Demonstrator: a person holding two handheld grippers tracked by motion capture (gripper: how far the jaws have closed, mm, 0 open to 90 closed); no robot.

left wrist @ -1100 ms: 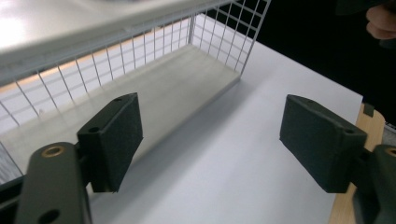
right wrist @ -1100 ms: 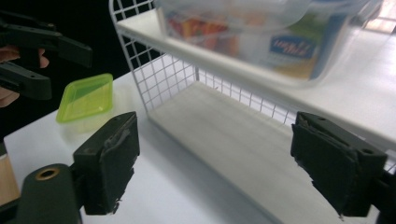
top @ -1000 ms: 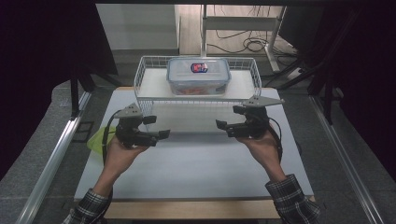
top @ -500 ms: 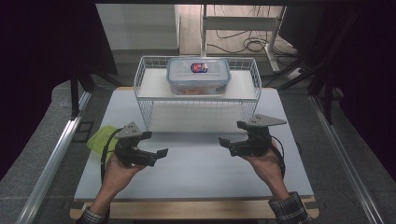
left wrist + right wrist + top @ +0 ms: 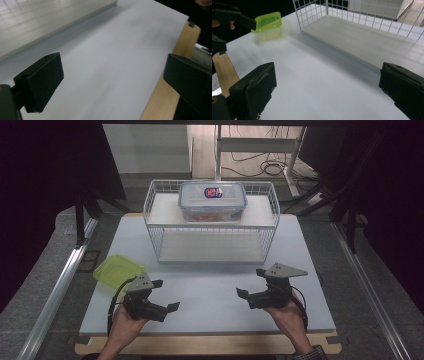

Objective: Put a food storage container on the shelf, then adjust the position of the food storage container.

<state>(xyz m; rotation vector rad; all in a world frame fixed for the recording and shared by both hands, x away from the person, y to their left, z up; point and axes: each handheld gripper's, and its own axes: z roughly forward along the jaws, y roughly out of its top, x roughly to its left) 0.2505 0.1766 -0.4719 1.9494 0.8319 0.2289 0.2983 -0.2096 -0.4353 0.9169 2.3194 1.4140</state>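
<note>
High view, hands: both come in from the bottom, low over the white board (image 5: pixel 210 285), jaws pointing inward at each other.
High view, left gripper (image 5: pixel 165 296): jaws have just been opening, now spread wide, nothing between them.
High view, right gripper (image 5: pixel 248 282): jaws likewise just opening, now wide and empty.
High view, green container (image 5: pixel 119 270): just beyond the left gripper, at the board's left edge; well apart from the right gripper.
Left gripper view: jaws wide over bare board.
Right gripper view: green container (image 5: pixel 267 22) far left, wire basket (image 5: pixel 352 15) ahead, jaws empty.
</note>
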